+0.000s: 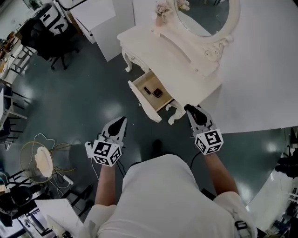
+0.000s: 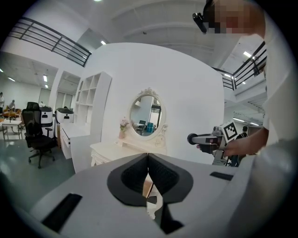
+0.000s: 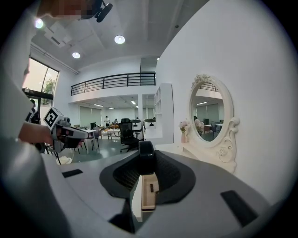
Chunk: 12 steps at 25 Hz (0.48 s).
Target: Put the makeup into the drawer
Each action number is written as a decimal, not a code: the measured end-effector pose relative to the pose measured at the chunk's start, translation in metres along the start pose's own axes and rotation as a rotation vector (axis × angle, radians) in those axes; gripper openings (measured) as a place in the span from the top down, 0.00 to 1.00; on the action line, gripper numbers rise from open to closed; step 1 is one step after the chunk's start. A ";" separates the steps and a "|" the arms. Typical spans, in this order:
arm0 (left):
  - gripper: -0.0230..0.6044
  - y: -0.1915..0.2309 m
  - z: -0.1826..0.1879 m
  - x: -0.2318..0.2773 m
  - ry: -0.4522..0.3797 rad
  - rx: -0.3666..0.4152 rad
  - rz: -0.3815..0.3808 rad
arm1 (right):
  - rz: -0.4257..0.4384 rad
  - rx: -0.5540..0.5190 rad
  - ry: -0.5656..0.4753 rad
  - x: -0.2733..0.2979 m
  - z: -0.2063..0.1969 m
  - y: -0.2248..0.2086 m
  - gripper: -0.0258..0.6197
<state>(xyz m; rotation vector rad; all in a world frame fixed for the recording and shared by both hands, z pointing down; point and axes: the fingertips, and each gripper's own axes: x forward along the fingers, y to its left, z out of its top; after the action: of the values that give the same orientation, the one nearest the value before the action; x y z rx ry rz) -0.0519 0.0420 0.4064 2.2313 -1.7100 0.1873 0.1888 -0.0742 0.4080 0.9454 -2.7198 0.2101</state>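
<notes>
Jaws first: the right gripper (image 3: 146,163) is closed partway on a small black round makeup case (image 3: 146,152), pinched on edge right at the tips, so that's the bit of makeup not in the drawer yet. Left gripper (image 2: 148,160) has its jaws pressed together at the tips with nothing between them. Looking out through the gap in the right jaws you can see the open white drawer with a pale wood inside (image 3: 145,197), a little way ahead and lower down, and the same from the head view, where both grippers sit side by side short of the drawer, the right one closer to it and near the curvy leg of the white carved vanity table (image 1: 158,51). Two things are already lying in the drawer: a small dark stick-shaped item (image 1: 147,90) and, just beside it, a dark square compact (image 1: 158,93). On top of the vanity there's a white-framed oval mirror (image 1: 205,14) and a small vase of pink flowers (image 1: 162,11) next to it. The person holding the grippers is in a white shirt (image 1: 163,195). Off to the left on the dark teal floor (image 1: 93,83) sits a round wire-legged stool with a cream cushion (image 1: 41,160), and further back a black office chair (image 1: 51,32), both well apart from the vanity.
</notes>
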 end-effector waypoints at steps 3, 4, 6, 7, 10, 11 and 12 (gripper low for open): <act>0.94 -0.002 0.000 0.017 0.014 0.006 0.002 | 0.019 -0.004 0.004 0.014 -0.003 -0.014 0.82; 0.94 -0.001 0.001 0.022 0.019 0.006 0.007 | 0.024 -0.005 0.004 0.018 -0.004 -0.018 0.82; 0.94 0.001 0.002 0.029 0.024 0.003 0.019 | 0.033 -0.004 0.005 0.026 -0.006 -0.024 0.82; 0.94 0.002 0.003 0.033 0.025 0.002 0.025 | 0.038 -0.001 0.006 0.030 -0.007 -0.027 0.82; 0.94 0.004 0.005 0.041 0.036 0.006 0.030 | 0.048 0.012 0.012 0.041 -0.010 -0.033 0.82; 0.94 0.005 0.005 0.044 0.040 0.011 0.028 | 0.052 0.014 0.014 0.044 -0.010 -0.034 0.82; 0.94 0.005 0.006 0.045 0.043 0.016 0.026 | 0.055 0.015 0.017 0.046 -0.010 -0.034 0.82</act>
<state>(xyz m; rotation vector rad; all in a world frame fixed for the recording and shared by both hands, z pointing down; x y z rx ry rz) -0.0449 -0.0028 0.4151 2.2004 -1.7212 0.2542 0.1767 -0.1255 0.4328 0.8701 -2.7344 0.2478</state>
